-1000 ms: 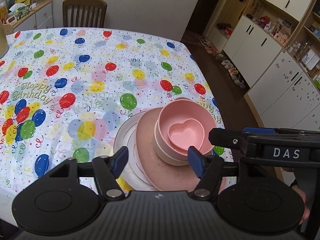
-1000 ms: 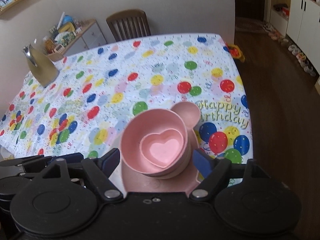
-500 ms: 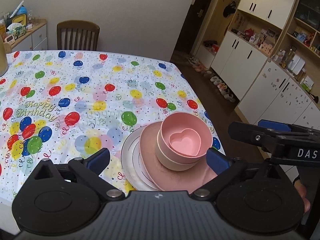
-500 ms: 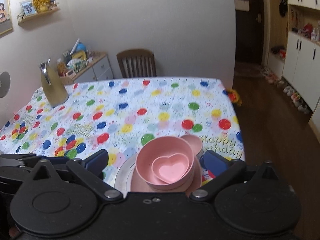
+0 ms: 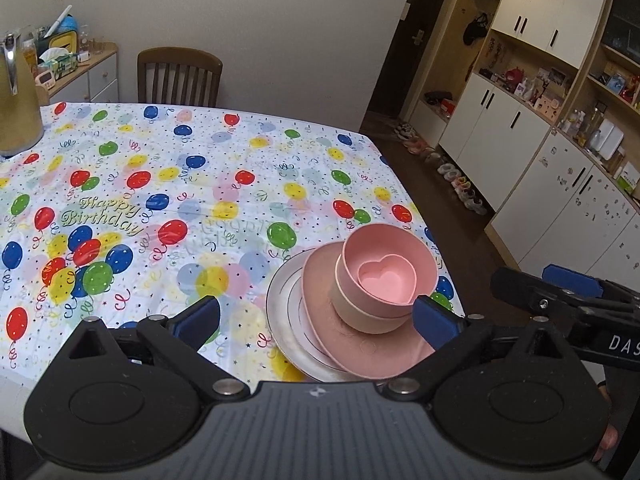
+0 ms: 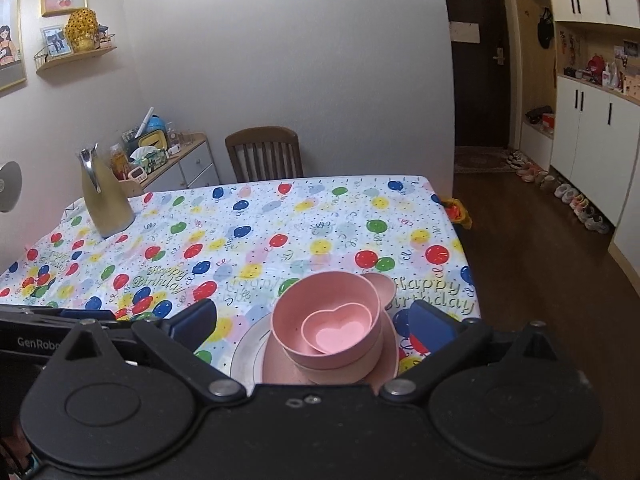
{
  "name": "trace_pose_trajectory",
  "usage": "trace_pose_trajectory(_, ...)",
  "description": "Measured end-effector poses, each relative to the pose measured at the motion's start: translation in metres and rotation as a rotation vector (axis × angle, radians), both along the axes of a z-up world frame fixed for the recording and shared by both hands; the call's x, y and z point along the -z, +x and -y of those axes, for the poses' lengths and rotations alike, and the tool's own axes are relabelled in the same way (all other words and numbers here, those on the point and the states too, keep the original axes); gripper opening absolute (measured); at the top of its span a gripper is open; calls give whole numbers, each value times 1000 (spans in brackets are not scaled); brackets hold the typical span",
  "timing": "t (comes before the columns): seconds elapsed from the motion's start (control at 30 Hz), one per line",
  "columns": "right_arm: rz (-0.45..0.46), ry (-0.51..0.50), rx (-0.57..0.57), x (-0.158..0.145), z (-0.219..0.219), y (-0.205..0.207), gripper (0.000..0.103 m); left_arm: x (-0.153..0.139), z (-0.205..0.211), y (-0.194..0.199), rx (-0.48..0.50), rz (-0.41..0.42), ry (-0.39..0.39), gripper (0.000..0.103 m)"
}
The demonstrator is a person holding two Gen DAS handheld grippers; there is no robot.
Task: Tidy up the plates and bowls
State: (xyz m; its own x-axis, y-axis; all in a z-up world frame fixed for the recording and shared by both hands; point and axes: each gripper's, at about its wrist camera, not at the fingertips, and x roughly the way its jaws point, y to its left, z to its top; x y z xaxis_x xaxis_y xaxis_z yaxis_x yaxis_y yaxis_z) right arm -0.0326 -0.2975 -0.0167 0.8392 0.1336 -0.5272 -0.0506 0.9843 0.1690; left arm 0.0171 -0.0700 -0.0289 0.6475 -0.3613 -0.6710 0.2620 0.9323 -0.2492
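Near the table's right front corner stands a stack. A white plate (image 5: 283, 300) (image 6: 247, 354) lies at the bottom, with a pink eared plate (image 5: 316, 276) (image 6: 276, 368) on it. Two nested pink bowls (image 5: 360, 248) (image 6: 304, 300) sit on that, holding a small heart-shaped pink bowl (image 5: 386, 282) (image 6: 340, 330). My left gripper (image 5: 316, 322) stands open and back from the stack, touching nothing. My right gripper (image 6: 314, 324) is open too, with its blue pads wide on either side of the stack and clear of it. Each gripper shows at the edge of the other's view: the right gripper (image 5: 560, 296), the left gripper (image 6: 40, 328).
The balloon tablecloth (image 5: 180, 200) covers the table. A gold jug (image 5: 16, 100) (image 6: 104, 200) stands at the far left corner. A wooden chair (image 5: 178, 76) (image 6: 264, 152) is behind the table. The table's right edge drops to the wood floor (image 6: 540, 260), with white cabinets (image 5: 500, 128) beyond.
Both grippers' jaws have spread wider and both have drawn back from the stack and tilted up, so more of the room shows. The stack has stayed where it was.
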Motion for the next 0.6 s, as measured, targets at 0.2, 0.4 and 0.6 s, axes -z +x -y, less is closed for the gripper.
trace_pose_trajectory(0.2,14,17,33,0,-1,-14,103,-3,1,-9,-22,7,-2,103)
trace_pose_trajectory(0.4,55,3,60,-5,0,-21,103,-5,2,-12,-29,17,0,103)
trace_pose_trajectory(0.6,46,4,37,-4,0,-23,103,-9,5,-17,-25,27,9,103)
